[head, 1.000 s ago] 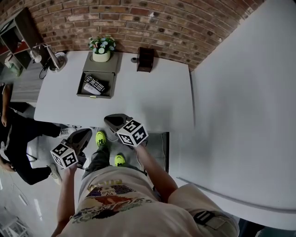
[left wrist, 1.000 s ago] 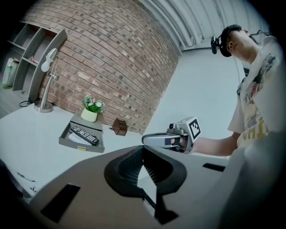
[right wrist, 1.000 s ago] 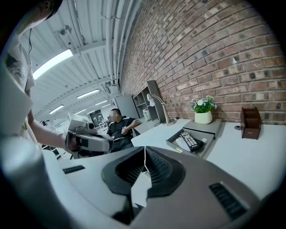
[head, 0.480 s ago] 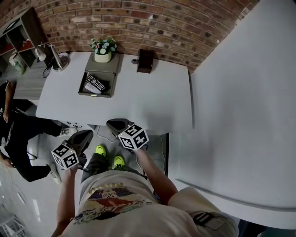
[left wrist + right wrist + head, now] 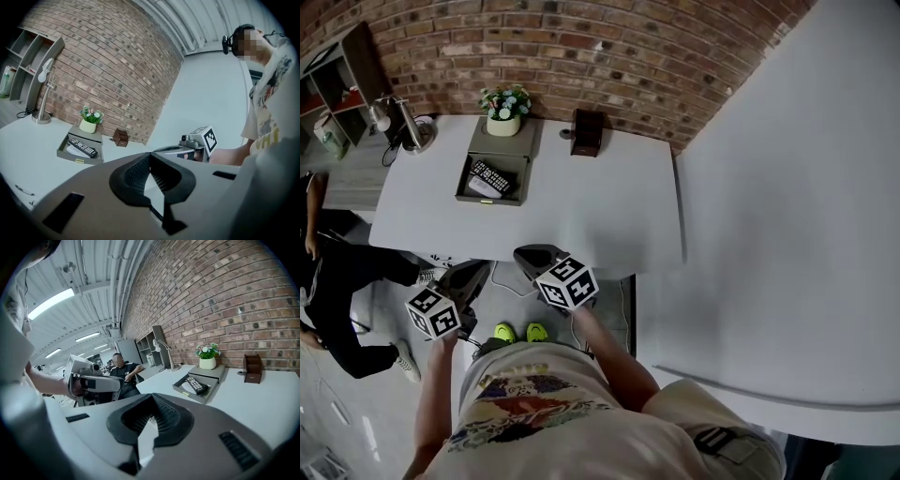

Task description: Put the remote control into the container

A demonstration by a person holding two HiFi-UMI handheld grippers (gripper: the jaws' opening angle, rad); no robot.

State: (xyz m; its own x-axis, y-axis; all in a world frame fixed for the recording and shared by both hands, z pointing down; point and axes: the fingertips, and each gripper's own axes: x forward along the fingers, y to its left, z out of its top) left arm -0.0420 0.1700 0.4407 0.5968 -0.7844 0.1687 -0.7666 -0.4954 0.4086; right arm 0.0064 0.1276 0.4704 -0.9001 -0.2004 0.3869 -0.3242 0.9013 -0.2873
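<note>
The slim black plastic remote control (image 5: 492, 175) lies diagonally inside the shallow grey rectangular container (image 5: 521, 178). The container sits near the far left corner of the white bench (image 5: 581, 216). The goal state appears met.

The left hand-held gripper (image 5: 150, 153) and the right hand-held gripper (image 5: 152, 395) are both clenched on nothing. Both are held off the near edge of the bench, well apart from the container.

The remote is judged light, rigid and smooth-cased. If a regrasp is required, grip across its narrow width at mid-length, on the long side edges, clear of the buttons.
</note>
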